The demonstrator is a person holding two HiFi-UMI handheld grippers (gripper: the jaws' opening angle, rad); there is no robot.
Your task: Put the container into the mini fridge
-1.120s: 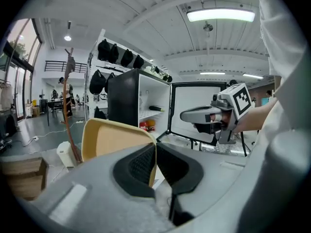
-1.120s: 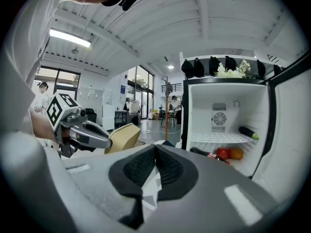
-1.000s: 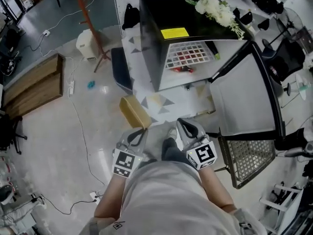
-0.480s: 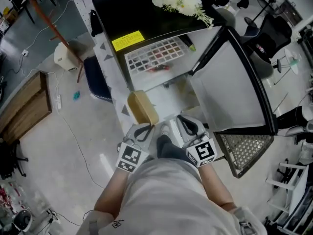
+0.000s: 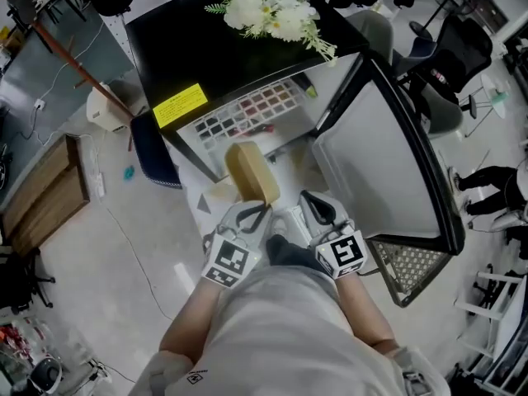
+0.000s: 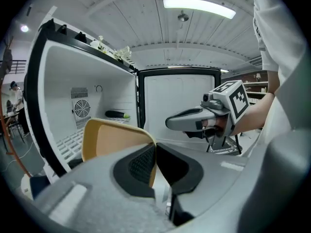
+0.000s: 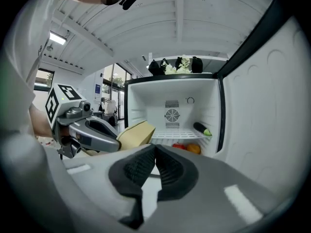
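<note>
A tan rectangular container (image 5: 252,174) hangs in front of the open black mini fridge (image 5: 206,48), level with its wire shelf (image 5: 247,114). My left gripper (image 5: 261,211) is shut on the container's near rim; in the left gripper view the rim (image 6: 114,140) sits pinched between the dark pads (image 6: 142,163). My right gripper (image 5: 308,200) is beside it, shut with nothing in it. From the right gripper view, the container (image 7: 137,133) and left gripper (image 7: 87,130) stand before the white fridge interior (image 7: 171,111). The fridge door (image 5: 375,163) is swung wide open to the right.
White flowers (image 5: 268,11) lie on the fridge top. Inside are a dark green vegetable (image 7: 201,128) on the shelf and red and orange produce (image 7: 187,148) below. A wire basket (image 5: 412,271) lies by the door; a blue seat (image 5: 153,151) and wooden crate (image 5: 41,196) stand left.
The left gripper has carried the container forward, closer to the fridge opening. The right gripper stayed beside it, shut. The fridge now appears nearer and more to the left.
</note>
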